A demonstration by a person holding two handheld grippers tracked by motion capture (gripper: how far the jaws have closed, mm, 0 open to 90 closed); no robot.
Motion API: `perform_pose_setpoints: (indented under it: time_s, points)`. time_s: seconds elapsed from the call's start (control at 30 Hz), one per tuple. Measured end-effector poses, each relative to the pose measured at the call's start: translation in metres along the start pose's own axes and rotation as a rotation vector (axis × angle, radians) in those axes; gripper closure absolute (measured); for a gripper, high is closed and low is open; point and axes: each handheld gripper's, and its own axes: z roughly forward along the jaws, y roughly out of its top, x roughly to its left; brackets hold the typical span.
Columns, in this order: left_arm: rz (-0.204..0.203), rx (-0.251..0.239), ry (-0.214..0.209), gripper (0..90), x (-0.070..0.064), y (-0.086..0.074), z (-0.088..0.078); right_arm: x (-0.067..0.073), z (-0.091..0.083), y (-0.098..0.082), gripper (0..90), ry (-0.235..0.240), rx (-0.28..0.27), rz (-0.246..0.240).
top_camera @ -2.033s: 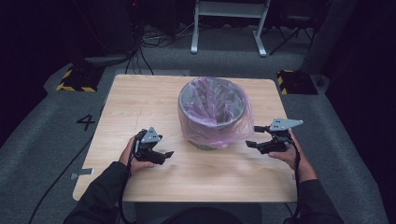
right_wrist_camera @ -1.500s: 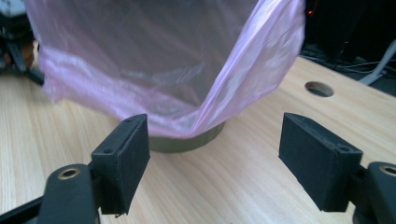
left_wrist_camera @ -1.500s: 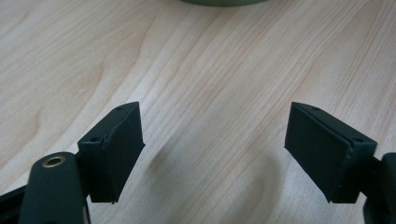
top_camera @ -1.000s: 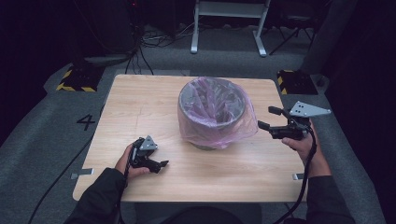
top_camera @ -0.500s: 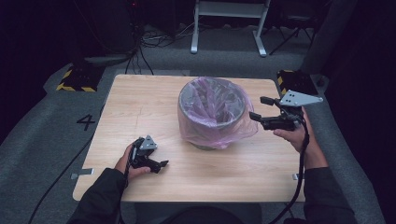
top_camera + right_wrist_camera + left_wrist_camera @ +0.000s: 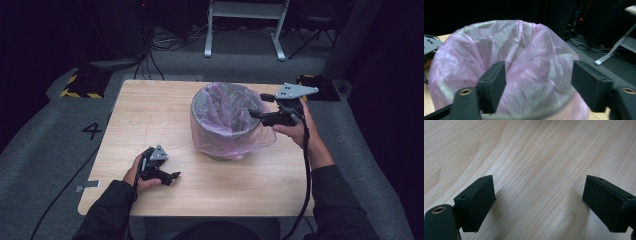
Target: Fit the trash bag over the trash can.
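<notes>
1. A grey bin stands near the middle of the wooden table, lined with a thin pink bag whose loose skirt hangs down over the outside wall and bunches near the base.
2. The right hand-held gripper sits at the bin's right rim, held up at rim height and pointing across towards the opening. That placement makes sense to me if the aim is to catch the bag's edge where it folds over the rim.
3. In the right gripper view its two black jaws stand well apart with the pink film swelling between them; they have just been closing somewhat, yet neither pad presses on the plastic, so nothing is gripped.
4. The left hand-held gripper rests low on the table near the front left, well apart from the bin. Its jaws are spread wide over bare wood grain, holding nothing. It looks parked there, out of the way.
5. My guess is that the next move needs care: the film is slack and slippery, so the jaws must close on a fold of it rather than on the rigid rim.
</notes>
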Motion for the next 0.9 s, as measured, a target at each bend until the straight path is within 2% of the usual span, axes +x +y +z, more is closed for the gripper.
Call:
perform_pose_setpoints:
  time_s: [0.1, 0.33, 0.47, 0.53, 0.63, 0.8, 0.9]
  points:
    - [-0.001, 0.000, 0.000, 10.9, 0.000, 0.000, 0.000, 0.004, 0.012, 0.010, 34.9, 0.035, 0.026, -0.029]
    - [0.001, 0.000, -0.001, 10.9, 0.000, 0.000, 0.000, 0.006, 0.034, 0.017, 33.0, 0.070, 0.096, -0.054]
    - [0.000, 0.000, 0.000, 11.0, 0.000, 0.000, 0.000, 0.005, 0.040, 0.018, 32.7, 0.107, 0.099, -0.060]
    - [0.001, 0.000, 0.000, 10.9, 0.000, 0.000, 0.000, 0.005, 0.042, 0.018, 33.2, 0.110, 0.103, -0.072]
    - [0.001, 0.000, -0.001, 11.0, 0.000, 0.000, 0.000, 0.006, 0.042, 0.020, 34.0, 0.161, 0.081, -0.074]
    - [0.001, 0.000, 0.000, 10.9, 0.000, 0.000, 0.000, 0.010, 0.046, 0.023, 32.6, 0.159, 0.095, -0.089]
    - [0.001, 0.000, 0.000, 11.0, 0.000, 0.000, 0.000, 0.011, 0.053, 0.023, 29.6, 0.146, 0.132, -0.103]
